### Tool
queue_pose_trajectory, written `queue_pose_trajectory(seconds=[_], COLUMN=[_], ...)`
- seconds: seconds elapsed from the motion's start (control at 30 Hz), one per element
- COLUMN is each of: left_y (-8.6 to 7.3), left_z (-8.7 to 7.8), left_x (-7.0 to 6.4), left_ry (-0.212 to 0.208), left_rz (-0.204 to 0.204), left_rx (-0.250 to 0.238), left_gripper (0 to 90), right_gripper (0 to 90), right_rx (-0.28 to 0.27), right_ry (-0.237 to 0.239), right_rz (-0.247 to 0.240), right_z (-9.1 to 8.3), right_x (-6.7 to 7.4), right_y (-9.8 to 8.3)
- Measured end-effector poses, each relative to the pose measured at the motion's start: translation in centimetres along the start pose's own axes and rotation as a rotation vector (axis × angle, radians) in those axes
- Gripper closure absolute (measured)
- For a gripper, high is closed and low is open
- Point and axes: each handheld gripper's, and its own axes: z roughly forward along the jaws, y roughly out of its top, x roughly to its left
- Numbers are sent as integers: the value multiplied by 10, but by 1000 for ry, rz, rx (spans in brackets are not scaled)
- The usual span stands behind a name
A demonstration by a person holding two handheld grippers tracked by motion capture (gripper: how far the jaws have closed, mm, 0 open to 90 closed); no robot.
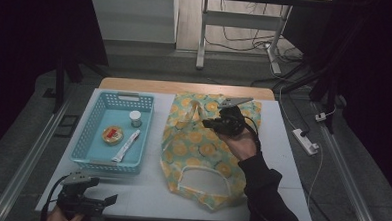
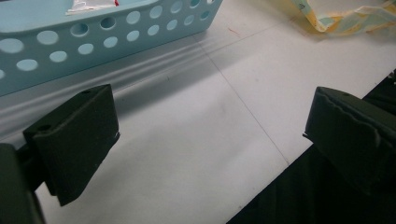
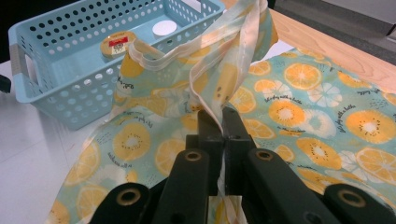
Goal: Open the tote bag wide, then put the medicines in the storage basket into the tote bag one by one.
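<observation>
The right gripper [image 3: 219,122] has its two black jaws closed together on a cream-edged strap of the thin plastic carrier bag printed with orange and lemon slices on a pale blue-green ground [image 1: 202,148]; the pinched strap runs up from between the jaws and lifts one side of the bag clear of the surface; in the high view this gripper [image 1: 207,123] sits above the far half of the bag, borne by a hand in a dark sleeve. The rest of the bag lies flat on the white table top [image 1: 292,159], its second handle loop near the front edge; the bag occupies the middle of the table, just beside the light blue perforated plastic basket [image 1: 94,117] at its left.

The basket contains a small white-capped jar [image 1: 135,119], a round yellow tin with a red label [image 1: 113,135] and a white tube [image 1: 126,145].

The left gripper [image 1: 111,200] rests near the front left corner of the table; its jaws stand wide apart with bare table between them and nothing held.
</observation>
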Motion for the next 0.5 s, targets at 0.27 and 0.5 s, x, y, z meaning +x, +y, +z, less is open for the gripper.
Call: queue_pose_trajectory(seconds=[0.27, 0.5], left_y=[0, -1], left_z=[-1, -2], left_x=[-1, 0], left_ry=[6, 17], left_rz=[0, -9], left_rx=[-2, -14], left_gripper=[24, 8], right_gripper=[899, 898], right_rx=[-6, 0], right_ry=[-5, -4], right_rz=[-1, 12], right_z=[-1, 0], right_x=[0, -1], right_y=[0, -4])
